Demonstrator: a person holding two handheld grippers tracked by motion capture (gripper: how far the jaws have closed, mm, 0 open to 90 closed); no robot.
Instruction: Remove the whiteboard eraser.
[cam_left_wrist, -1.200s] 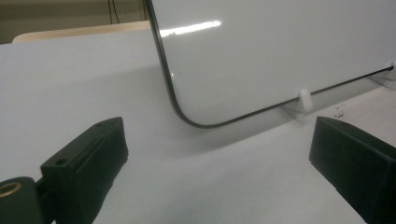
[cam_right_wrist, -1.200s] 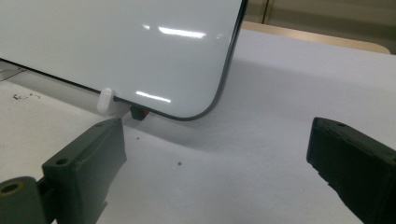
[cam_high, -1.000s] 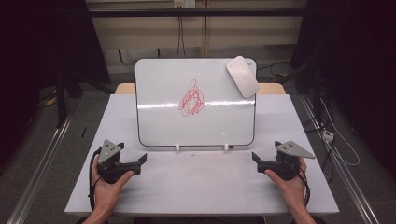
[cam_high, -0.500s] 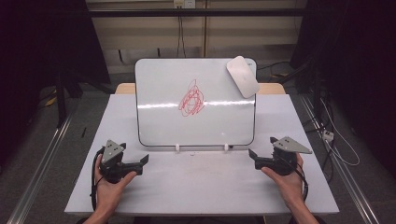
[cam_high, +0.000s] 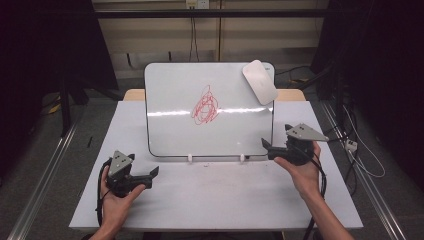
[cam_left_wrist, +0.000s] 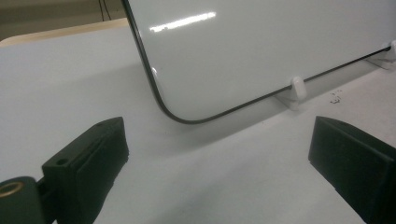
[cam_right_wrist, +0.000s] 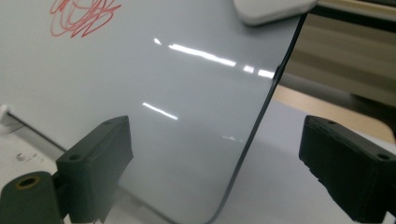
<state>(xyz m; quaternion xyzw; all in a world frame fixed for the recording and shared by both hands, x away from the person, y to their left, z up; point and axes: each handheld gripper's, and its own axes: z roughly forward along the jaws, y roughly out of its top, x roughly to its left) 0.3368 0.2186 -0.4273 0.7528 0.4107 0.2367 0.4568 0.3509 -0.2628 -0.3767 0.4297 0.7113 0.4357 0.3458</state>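
Holding both grippers low over the white table, one per hand. Left hand sits at the 7 o'clock corner of the table, palm up under the left gripper, jaws pointing toward 2 o'clock at the whiteboard. Jaws spread wide, nothing between them; the left gripper view frames the board's lower left rounded corner and bare tabletop between the pads.

Right hand sits at 4 o'clock, raised a bit higher than the left, wrist angled in, forearm coming up from the bottom edge. Right gripper points toward 9 o'clock, jaw tips just beside the board's lower right corner. Jaws wide apart, gripping nothing; in the right gripper view the board's right edge runs up between the two pads, contact can't be told.

Whiteboard stands at table centre, tilted back, propped on two small white clips along its bottom edge. Red scribble in the middle of the board, also visible at 11 o'clock in the right gripper view. White eraser stuck on the board's upper right corner at 1 o'clock, tilted.

Around: grey triangular plates on top of both grippers, cables trailing off them. Dark curtains both sides, cables on the floor at 3 o'clock. Board face is unobstructed from both sides.
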